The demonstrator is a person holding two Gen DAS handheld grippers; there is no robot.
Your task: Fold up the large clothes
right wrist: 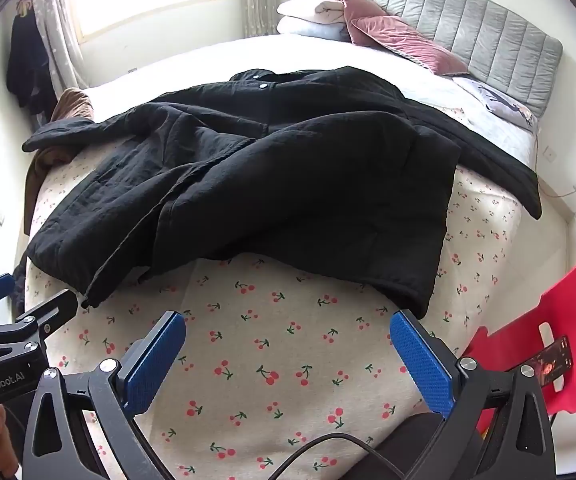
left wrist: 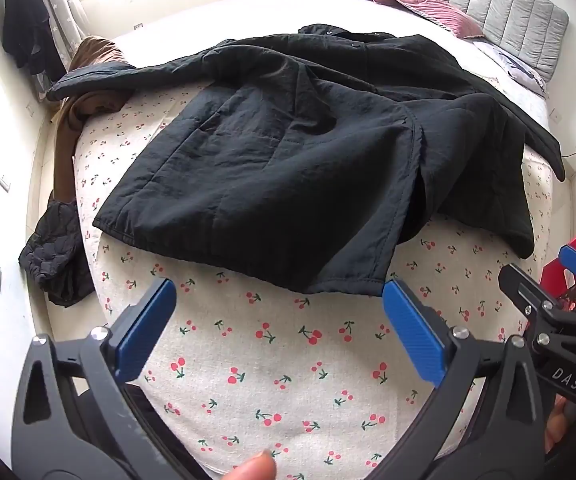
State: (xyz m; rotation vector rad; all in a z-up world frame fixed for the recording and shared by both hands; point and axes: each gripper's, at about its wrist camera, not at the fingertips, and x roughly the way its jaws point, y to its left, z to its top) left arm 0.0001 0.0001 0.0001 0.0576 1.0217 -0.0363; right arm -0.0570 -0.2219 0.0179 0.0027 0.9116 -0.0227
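Observation:
A large black padded coat (left wrist: 288, 148) lies spread on the cherry-print bed sheet (left wrist: 279, 360), its hem toward me and both sleeves stretched out sideways. In the right wrist view the same coat (right wrist: 288, 176) lies ahead, with its front opening and snaps showing. My left gripper (left wrist: 279, 300) hovers just before the hem, open, nothing between its blue pads (left wrist: 143, 328). My right gripper (right wrist: 288, 336) is open too, above bare sheet (right wrist: 271, 360) short of the hem's right corner. The right gripper (left wrist: 560, 292) shows at the left view's right edge.
A red plastic chair (right wrist: 536, 336) with a phone (right wrist: 556, 360) on it stands at the bed's right corner. Pink and white pillows (right wrist: 368, 20) and a grey headboard (right wrist: 468, 20) are at the far end. Brown and black garments (left wrist: 63, 184) hang off the bed's left side.

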